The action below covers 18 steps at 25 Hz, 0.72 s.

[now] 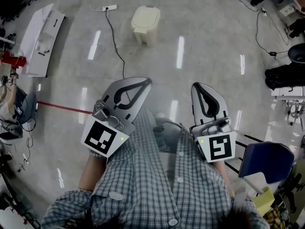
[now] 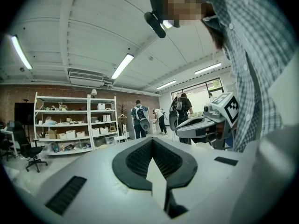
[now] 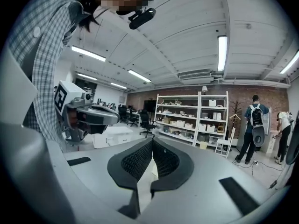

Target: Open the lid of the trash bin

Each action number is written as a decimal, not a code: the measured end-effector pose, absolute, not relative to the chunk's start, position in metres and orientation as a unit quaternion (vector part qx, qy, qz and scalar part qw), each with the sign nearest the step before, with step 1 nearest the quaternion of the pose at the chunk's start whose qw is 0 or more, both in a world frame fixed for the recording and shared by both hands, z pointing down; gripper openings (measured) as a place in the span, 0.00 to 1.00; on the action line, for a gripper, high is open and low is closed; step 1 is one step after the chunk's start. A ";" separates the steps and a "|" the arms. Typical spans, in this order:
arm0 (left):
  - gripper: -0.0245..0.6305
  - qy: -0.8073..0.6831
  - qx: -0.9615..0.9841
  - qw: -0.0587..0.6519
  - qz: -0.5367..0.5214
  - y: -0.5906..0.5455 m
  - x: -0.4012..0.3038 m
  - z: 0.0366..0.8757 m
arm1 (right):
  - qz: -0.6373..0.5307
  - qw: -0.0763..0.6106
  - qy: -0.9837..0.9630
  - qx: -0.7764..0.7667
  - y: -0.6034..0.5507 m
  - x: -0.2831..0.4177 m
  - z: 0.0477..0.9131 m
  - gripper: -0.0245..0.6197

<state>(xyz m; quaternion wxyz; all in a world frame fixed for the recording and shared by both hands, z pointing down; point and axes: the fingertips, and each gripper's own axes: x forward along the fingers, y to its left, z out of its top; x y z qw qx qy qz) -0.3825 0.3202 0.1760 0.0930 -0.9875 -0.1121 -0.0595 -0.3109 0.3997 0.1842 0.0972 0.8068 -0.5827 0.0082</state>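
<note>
Both grippers sit pulled in close to the person's checked shirt, low in the head view. The left gripper [image 1: 142, 85] is just left of centre and the right gripper [image 1: 196, 87] just right of it, both pointing up the frame. The left gripper view has that tool's dark ribbed jaws brought together at the tips [image 2: 152, 141] with nothing between them. The right gripper view shows the same [image 3: 153, 140]: tips meeting and no load. Those two cameras look out at ceiling lights and shelving across the room, and the bin appears in neither. From where I stand, the job has not begun. The trash bin [image 1: 145, 23] stands alone on the pale polished floor [image 1: 205, 27] at the top centre of the head view, well apart from both tools, and its lid [image 1: 146, 17] lies flat down on the body. Everything is left to do: closing the gap, getting a jaw onto the lid and lifting it. The bin is a small cream box with rounded corners and a smooth, slightly domed top. Whether it has a pedal or a hinge tab I cannot tell at this size. A dark cable [image 1: 116, 42] runs down the floor just left of it.
</note>
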 end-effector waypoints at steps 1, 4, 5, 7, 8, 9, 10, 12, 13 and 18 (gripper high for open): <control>0.03 -0.110 -0.988 0.093 -0.057 0.322 -0.383 0.176 | 0.008 0.095 -0.584 0.806 0.402 -0.311 0.184 0.07; 0.03 -0.101 -0.989 0.094 -0.050 0.325 -0.382 0.176 | 0.010 0.089 -0.586 0.806 0.408 -0.308 0.184 0.07; 0.04 -0.099 -0.989 0.093 -0.049 0.326 -0.382 0.176 | 0.009 0.089 -0.585 0.806 0.409 -0.307 0.185 0.07; 0.04 -0.098 -0.990 0.092 -0.048 0.329 -0.381 0.176 | 0.003 0.091 -0.585 0.806 0.412 -0.307 0.183 0.07; 0.04 -0.099 -0.990 0.092 -0.047 0.330 -0.381 0.176 | -0.003 0.090 -0.586 0.805 0.413 -0.307 0.182 0.07; 0.03 -0.099 -0.990 0.092 -0.046 0.331 -0.380 0.176 | -0.008 0.091 -0.587 0.804 0.414 -0.306 0.181 0.07; 0.03 -0.100 -0.990 0.091 -0.045 0.332 -0.378 0.176 | -0.009 0.093 -0.587 0.804 0.415 -0.305 0.181 0.07; 0.04 -0.102 -0.990 0.089 -0.043 0.331 -0.374 0.176 | -0.005 0.099 -0.583 0.806 0.416 -0.302 0.183 0.07; 0.04 -0.104 -0.990 0.088 -0.043 0.330 -0.373 0.176 | -0.004 0.099 -0.580 0.808 0.416 -0.300 0.183 0.07; 0.03 -0.116 -0.989 0.087 -0.040 0.327 -0.359 0.177 | -0.005 0.098 -0.565 0.819 0.418 -0.289 0.184 0.07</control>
